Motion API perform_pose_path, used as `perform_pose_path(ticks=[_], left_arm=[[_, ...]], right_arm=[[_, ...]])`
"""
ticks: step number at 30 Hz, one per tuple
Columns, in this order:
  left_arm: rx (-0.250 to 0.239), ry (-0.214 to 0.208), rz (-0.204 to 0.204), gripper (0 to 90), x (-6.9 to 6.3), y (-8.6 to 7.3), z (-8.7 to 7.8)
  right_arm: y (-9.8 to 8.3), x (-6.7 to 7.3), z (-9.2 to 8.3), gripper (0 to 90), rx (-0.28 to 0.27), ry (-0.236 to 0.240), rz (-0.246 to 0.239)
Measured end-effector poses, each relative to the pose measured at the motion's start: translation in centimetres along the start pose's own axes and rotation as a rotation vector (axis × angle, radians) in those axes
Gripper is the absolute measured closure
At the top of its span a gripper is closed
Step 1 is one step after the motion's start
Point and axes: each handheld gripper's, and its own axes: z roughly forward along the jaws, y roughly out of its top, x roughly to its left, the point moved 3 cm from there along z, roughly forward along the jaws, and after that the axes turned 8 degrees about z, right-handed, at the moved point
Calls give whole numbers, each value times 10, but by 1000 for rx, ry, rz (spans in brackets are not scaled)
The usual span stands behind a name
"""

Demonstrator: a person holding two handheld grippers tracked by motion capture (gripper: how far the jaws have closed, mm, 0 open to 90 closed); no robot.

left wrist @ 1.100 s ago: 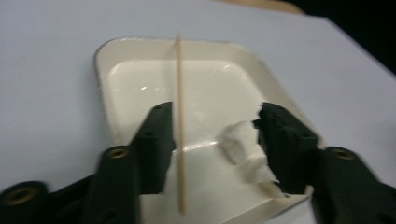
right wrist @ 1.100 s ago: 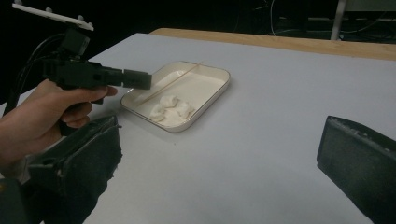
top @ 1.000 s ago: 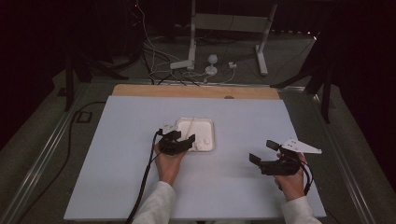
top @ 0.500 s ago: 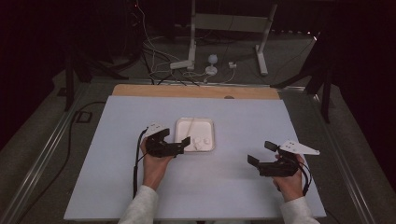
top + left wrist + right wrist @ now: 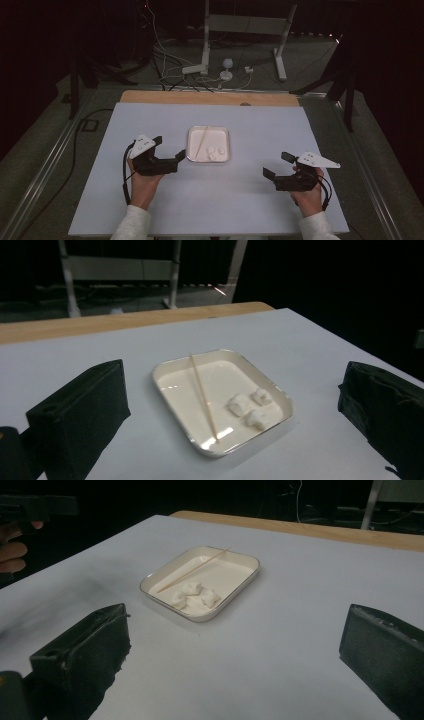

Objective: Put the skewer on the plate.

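Observation:
A small white tray sits mid-table, holding a thin wooden stick and three white lumps. My left gripper hovers just left of the tray, pointing at it. Its jaws have just been opening and stand open with nothing between them. In the left gripper view the tray, the stick and the lumps lie beyond the spread jaws. My right gripper is open and empty at the right front, apart from the tray, with the lumps in sight.
The pale blue table top ends in a wooden strip at the far edge. Beyond it on the floor are a stand's legs and cables. A black cable trails from the left gripper.
The left hand has drawn away from the tray's edge to the left, and its jaws have spread wider. The right hand has stayed put.

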Motion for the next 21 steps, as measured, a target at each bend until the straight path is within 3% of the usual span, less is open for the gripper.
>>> perform_pose_path(ticks=[7, 15, 21], left_arm=[[-30, 38, 46, 6, 9, -9, -27], [-21, 89, 79, 5, 17, -25, -48], [-40, 122, 74, 4, 25, -31, -65]], right_arm=[[-2, 2, -2, 0, -21, 4, -13], [-3, 3, -4, 0, -37, -9, -28], [-4, 3, -7, 0, -50, -22, -40]])
